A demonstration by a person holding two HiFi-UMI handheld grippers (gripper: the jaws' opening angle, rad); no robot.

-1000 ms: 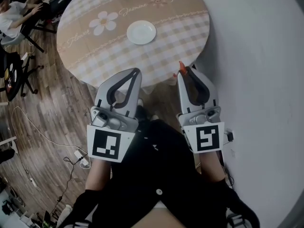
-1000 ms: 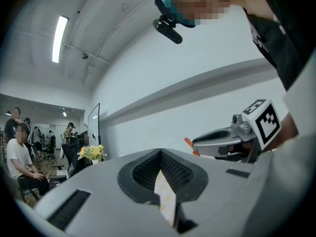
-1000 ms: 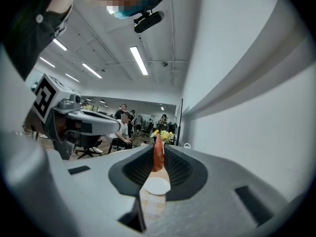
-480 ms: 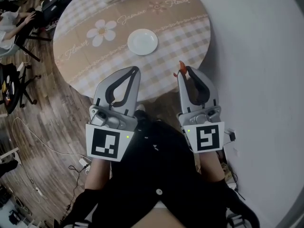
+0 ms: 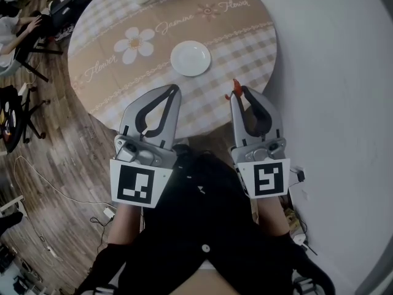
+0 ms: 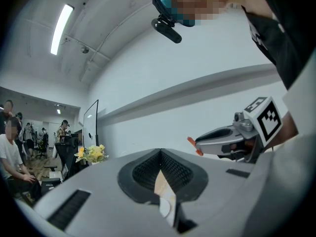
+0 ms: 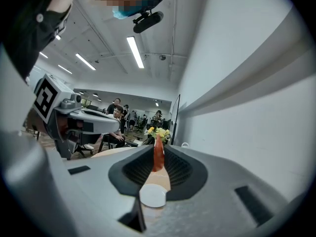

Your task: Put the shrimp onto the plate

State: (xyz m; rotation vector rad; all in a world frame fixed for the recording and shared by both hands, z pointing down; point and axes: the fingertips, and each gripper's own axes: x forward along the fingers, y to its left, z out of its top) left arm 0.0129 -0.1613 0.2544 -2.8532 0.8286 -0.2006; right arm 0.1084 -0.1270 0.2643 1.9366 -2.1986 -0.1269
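While the right gripper (image 5: 241,93) pinches the small orange-red shrimp (image 5: 234,89) upright between its jaw tips near the edge of the round table with a beige checked cloth (image 5: 123,17), the small round white plate (image 5: 190,58) sits further in, apart from it. The left gripper (image 5: 174,91) has its jaws together on nothing.

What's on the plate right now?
Nothing: the plate shows bare and white, none of it covered in the head view. The shrimp sits clamped in the right gripper, off the plate.

In the head view the right gripper (image 5: 241,91) hides most of the shrimp (image 5: 234,88). The picture's top edge cuts off the table's (image 5: 239,42) far edge.
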